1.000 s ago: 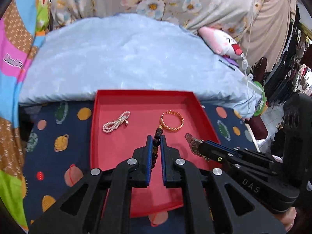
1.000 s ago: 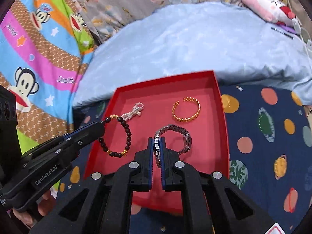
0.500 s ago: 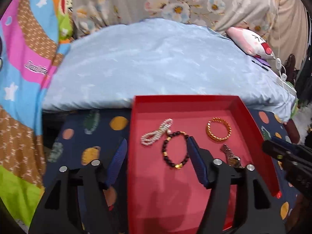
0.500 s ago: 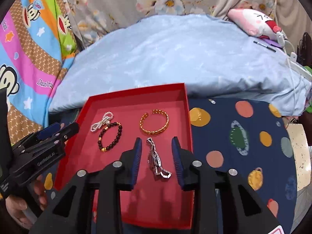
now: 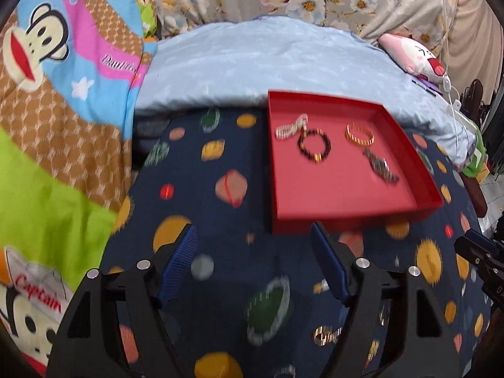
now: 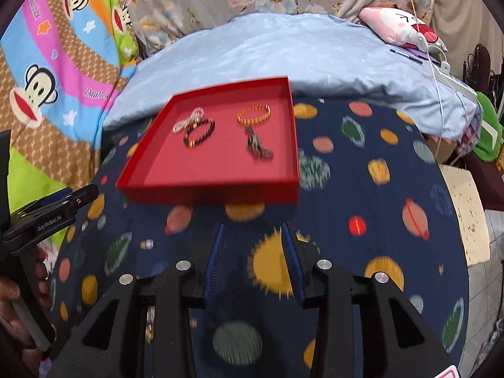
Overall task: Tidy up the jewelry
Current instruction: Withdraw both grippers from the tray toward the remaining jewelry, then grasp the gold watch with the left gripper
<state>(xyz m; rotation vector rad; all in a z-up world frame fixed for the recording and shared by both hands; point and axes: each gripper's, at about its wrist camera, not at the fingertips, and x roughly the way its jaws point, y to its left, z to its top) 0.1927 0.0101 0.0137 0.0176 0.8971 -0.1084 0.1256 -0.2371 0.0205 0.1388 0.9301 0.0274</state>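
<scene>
A red tray (image 5: 346,217) (image 6: 208,192) lies on the planet-print cloth. In it lie a pearl bracelet (image 5: 289,128) (image 6: 188,120), a dark bead bracelet (image 5: 315,146) (image 6: 199,133), a gold bangle (image 5: 360,134) (image 6: 254,115) and a metal watch (image 5: 379,167) (image 6: 258,148). My left gripper (image 5: 253,233) is open and empty, in front of the tray and left of it. My right gripper (image 6: 252,230) is open and empty, in front of the tray's near edge. Each gripper shows at the edge of the other's view (image 5: 482,261) (image 6: 53,211).
A light blue pillow (image 5: 267,60) (image 6: 283,50) lies behind the tray. A monkey-print blanket (image 5: 63,94) (image 6: 56,63) is at the left. A pink plush toy (image 5: 415,60) (image 6: 400,28) and a white cable (image 6: 438,63) are at the back right. Small gold pieces (image 5: 324,335) lie on the cloth near my left gripper.
Both grippers let go of their pieces in the tray, opened, and drew back toward me. The bead bracelet and watch now lie in the tray.
</scene>
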